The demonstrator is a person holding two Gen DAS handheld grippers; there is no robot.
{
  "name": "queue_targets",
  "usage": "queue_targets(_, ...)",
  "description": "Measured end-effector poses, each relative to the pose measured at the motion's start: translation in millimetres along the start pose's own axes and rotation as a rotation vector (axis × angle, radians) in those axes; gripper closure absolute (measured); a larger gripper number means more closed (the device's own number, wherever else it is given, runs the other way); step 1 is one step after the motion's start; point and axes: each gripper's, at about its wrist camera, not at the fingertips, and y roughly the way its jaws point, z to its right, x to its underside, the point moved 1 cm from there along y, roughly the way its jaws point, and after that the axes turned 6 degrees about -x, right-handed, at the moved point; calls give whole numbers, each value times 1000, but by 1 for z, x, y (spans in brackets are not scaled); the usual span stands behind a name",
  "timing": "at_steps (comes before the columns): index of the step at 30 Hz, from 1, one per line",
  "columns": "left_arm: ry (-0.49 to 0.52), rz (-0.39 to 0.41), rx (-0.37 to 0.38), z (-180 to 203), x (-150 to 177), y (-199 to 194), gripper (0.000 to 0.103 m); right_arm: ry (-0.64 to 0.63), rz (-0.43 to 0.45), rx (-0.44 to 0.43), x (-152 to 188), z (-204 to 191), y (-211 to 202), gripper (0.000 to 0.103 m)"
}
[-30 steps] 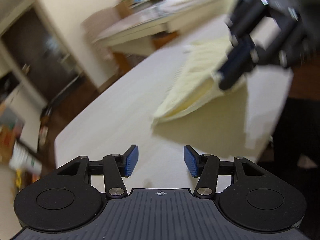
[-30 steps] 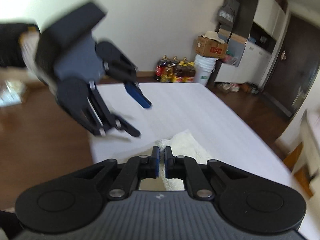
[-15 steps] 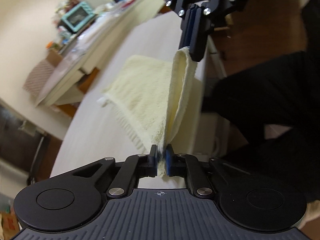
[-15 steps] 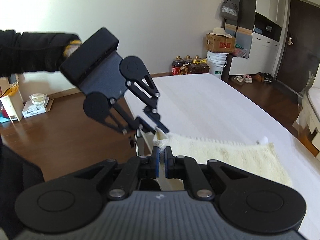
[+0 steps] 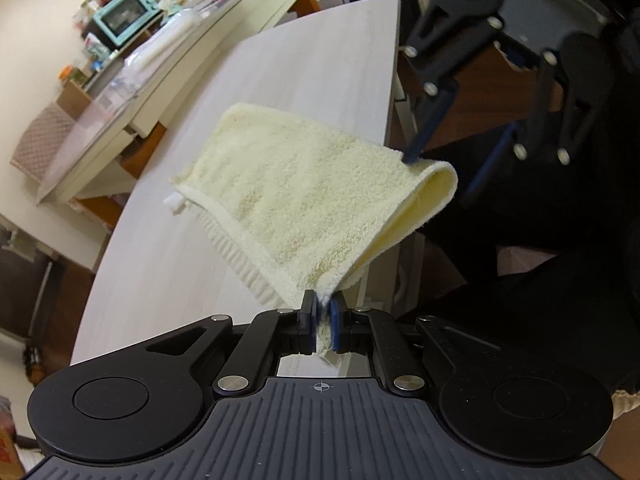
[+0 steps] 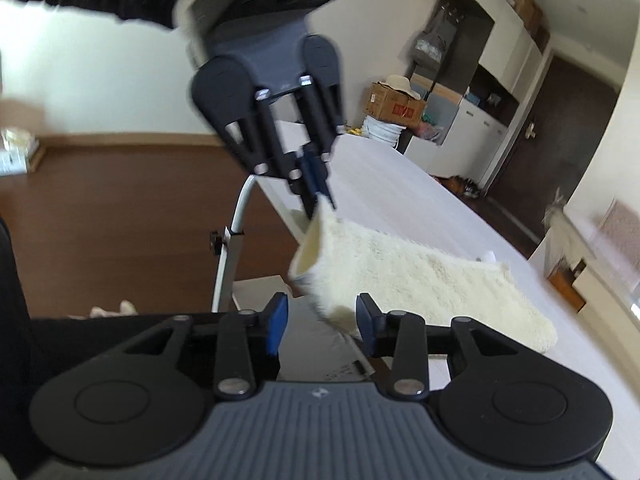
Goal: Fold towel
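Left fingers (image 5: 306, 322) clamped on towel (image 5: 304, 196) corner

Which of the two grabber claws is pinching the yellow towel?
The left gripper: it is shut on a corner of the towel. The right gripper is opening, pads off the cloth.

The left gripper (image 5: 322, 322) points steeply downward, its jaws clamped on a towel (image 5: 304, 200) corner. The right gripper (image 6: 322, 322) tilts down less, its jaws opening, the towel's edge loose between them.
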Motion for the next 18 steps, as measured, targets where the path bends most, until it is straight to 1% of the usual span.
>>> queue_targets(1, 5, -1, 2, 0, 0, 0, 96, -17, -3, 21, -1, -5, 3, 64)
queue_targets(2, 9, -2, 3, 1, 0, 0, 96, -45, -10, 59, -4, -10, 8, 73)
queue_targets(3, 16, -4, 7, 2, 0, -1, 96, -49, -10, 69, -4, -12, 8, 96)
queue_targets(4, 26, -6, 15, 4, 0, -3, 96, -37, -9, 79, -7, -12, 9, 97)
queue_targets(6, 54, -12, 49, 7, -2, -10, 96, -8, -13, 50, -14, -9, 8, 97)
queue_targets(9, 100, -19, 105, 6, -8, -20, 96, 72, -13, -81, -24, 4, -3, 97)
queue_targets(10, 105, -18, 115, 3, -11, -23, 96, 113, 5, -122, -27, 13, -8, 97)
queue_targets(11, 101, -13, 113, -2, -14, -23, 96, 145, 22, -136, -30, 24, -11, 97)
queue_targets(12, 90, -4, 99, -9, -19, -24, 96, 178, 40, -151, -33, 35, -15, 98)
queue_targets(13, 71, 7, 70, -20, -26, -22, 96, 220, 76, -143, -36, 53, -19, 98)
queue_targets(14, 56, 15, 49, -29, -32, -20, 96, 286, 110, -133, -40, 79, -21, 98)
queue_targets(15, 39, 27, 20, -40, -41, -16, 96, 295, 118, -124, -40, 84, -21, 98)
queue_targets(17, 10, 37, -30, -60, -57, -4, 96, 385, 156, -61, -39, 124, -15, 98)
queue_targets(18, 5, 37, -42, -66, -63, 3, 96, 396, 159, -54, -37, 128, -14, 98)
